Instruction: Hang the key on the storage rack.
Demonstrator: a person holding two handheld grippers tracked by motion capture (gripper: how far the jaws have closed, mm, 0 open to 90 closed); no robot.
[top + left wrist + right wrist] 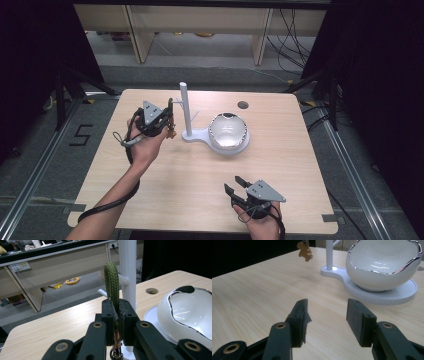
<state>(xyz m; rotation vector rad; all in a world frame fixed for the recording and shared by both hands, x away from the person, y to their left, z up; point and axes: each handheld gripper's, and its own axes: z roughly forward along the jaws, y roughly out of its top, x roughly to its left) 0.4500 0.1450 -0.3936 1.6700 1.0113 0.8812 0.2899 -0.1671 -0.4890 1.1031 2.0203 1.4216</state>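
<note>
Left gripper (115, 322) had jaws pressed together, pinching one green braided cord (111, 282) just beside the white post (128, 270); one small brown charm (305, 251) hung below it. Right gripper (327, 320) sat near the table's (165, 195) front edge, jaws spread wide, holding nothing. One white bowl (228, 131) rested on the stand's base (200, 136).

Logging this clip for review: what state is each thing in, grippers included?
Left gripper: shut on the green braided loop.
Green braided loop: pinched, standing upright above the jaws, beside the post.
Brown charm: hanging in the air, off the table.
White stand: upright, pegs bare.
White bowl: upright on the stand's round base, nothing inside.
Right gripper: open, holding nothing, low over the table.
</note>
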